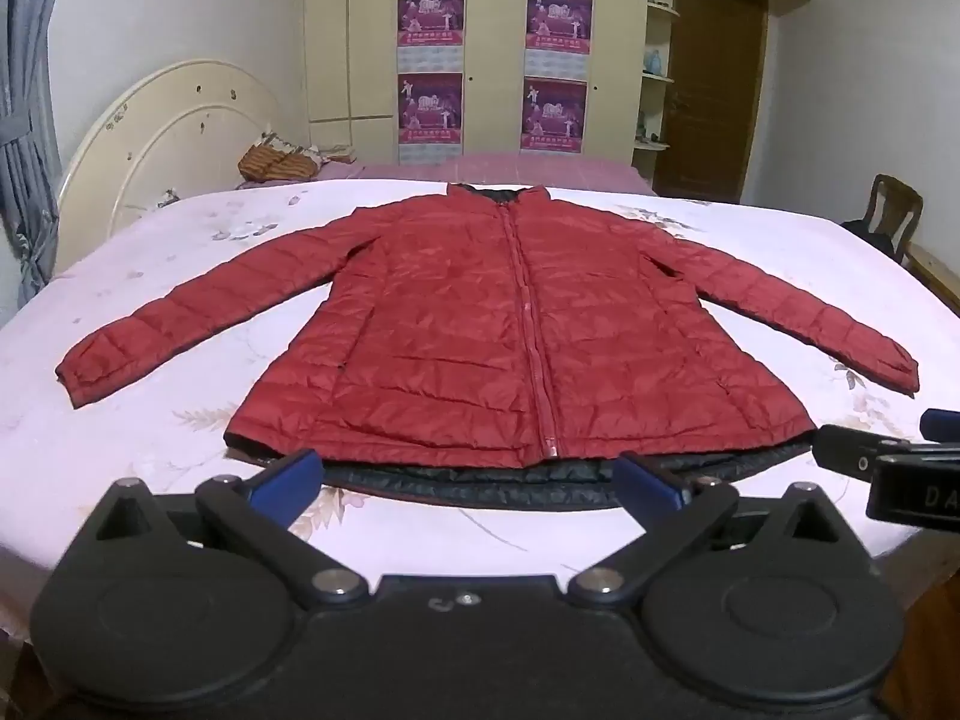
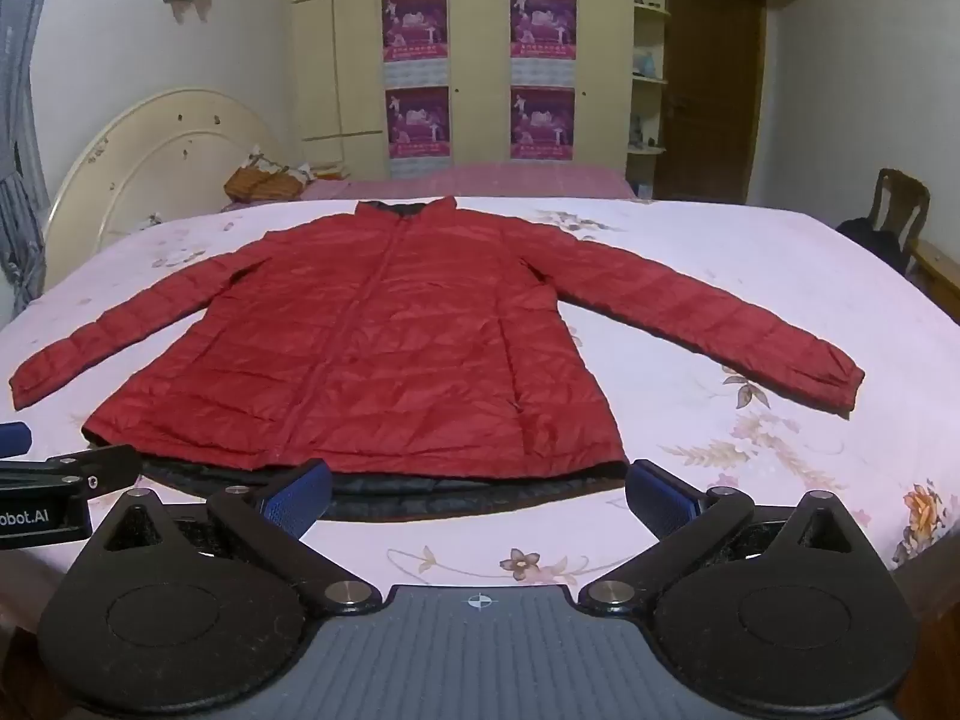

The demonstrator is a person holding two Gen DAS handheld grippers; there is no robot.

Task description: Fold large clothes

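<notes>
One quilted, glossy red jacket (image 1: 480, 330) lies flat, sleeves spread.

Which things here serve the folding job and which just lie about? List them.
For the job:
red quilted puffer jacket, spread flat, zipped
flowered pink bedsheet under it
left gripper, open
right gripper, open

Lying about:
striped brown cloth bundle
dark wooden chair
purple wall posters

From my seat, bare floral sheet (image 2: 750, 276) shows on both sides of the red jacket (image 1: 480, 324), beyond each spread sleeve. A bare strip runs between its hem and my left gripper (image 1: 468, 483) (jaws spread wide). My right gripper (image 2: 477, 495) crowds just beside it.
</notes>
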